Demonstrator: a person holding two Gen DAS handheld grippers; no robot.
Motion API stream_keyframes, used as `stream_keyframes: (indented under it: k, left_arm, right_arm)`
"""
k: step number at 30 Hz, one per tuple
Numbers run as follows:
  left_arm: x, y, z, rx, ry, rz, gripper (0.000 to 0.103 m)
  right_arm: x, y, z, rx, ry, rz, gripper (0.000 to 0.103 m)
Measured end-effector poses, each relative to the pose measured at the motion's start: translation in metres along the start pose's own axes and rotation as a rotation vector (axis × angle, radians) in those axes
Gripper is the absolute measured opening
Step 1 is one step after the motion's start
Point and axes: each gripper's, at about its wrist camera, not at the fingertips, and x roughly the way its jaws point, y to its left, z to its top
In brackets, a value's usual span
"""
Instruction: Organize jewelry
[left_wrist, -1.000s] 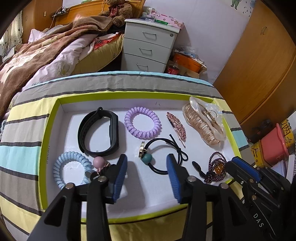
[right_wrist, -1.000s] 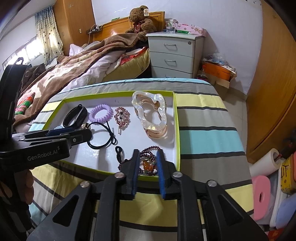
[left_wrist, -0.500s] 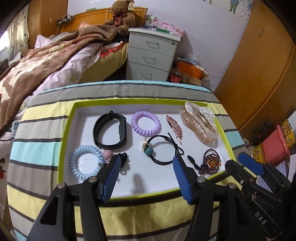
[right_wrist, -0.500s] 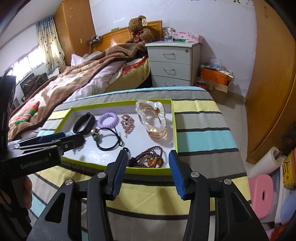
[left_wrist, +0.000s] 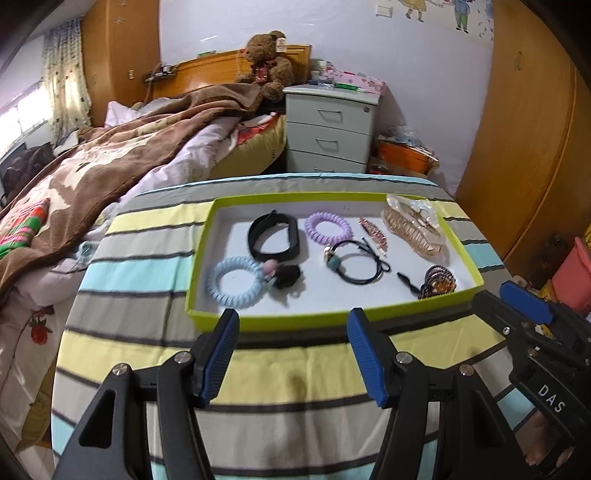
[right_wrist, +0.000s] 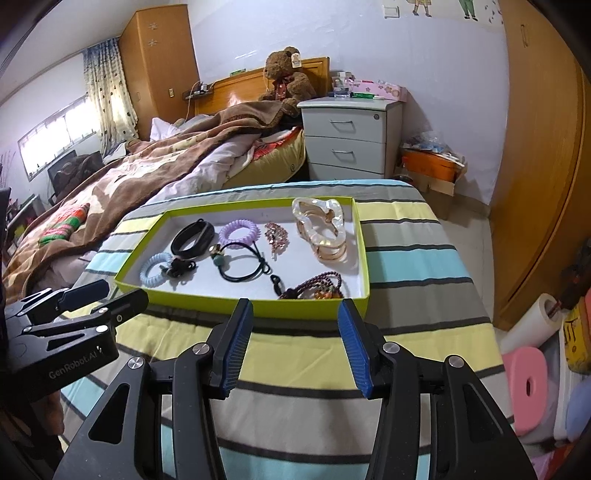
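Observation:
A lime-rimmed white tray (left_wrist: 314, 320) sits on a striped tablecloth. It holds a black band (left_wrist: 273, 236), a purple coil tie (left_wrist: 328, 229), a rhinestone clip (left_wrist: 373, 234), a gold claw clip (left_wrist: 413, 225), a black tie with a teal bead (left_wrist: 354, 262), a blue coil tie (left_wrist: 236, 282), a pink-and-black bobble tie (left_wrist: 282, 275) and a beaded bracelet (left_wrist: 437, 282). My left gripper (left_wrist: 293, 317) hangs open before the tray's front wall, holding nothing. To its right, my right gripper (right_wrist: 295, 306) has its jaws opening, with nothing between them; the bracelet (right_wrist: 317, 290) lies just beyond, inside the tray (right_wrist: 207, 304).
A bed with a brown blanket (left_wrist: 110, 166) lies behind and to the left. A grey nightstand (left_wrist: 328, 129) stands behind the table, with a wooden wardrobe (right_wrist: 543, 166) on the right. A pink stool (right_wrist: 528, 387) and a paper roll (right_wrist: 532, 325) sit on the floor at the right.
Both grippers have drawn back from inside the tray to in front of it and risen. The right jaws opened off the beaded bracelet; the left jaws spread wider.

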Motion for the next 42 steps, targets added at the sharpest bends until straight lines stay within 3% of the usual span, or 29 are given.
stream_keyframes:
  k: [8, 42]
  left_arm:
    - [-0.011, 0.0, -0.022, -0.001, -0.012, 0.054, 0.063]
    - [-0.018, 0.003, -0.034, -0.022, -0.007, 0.065, 0.063]
  right_arm:
    - [-0.006, 0.01, -0.011, -0.011, -0.017, 0.007, 0.05]
    - [-0.005, 0.018, -0.019, -0.018, -0.015, 0.011, 0.05]
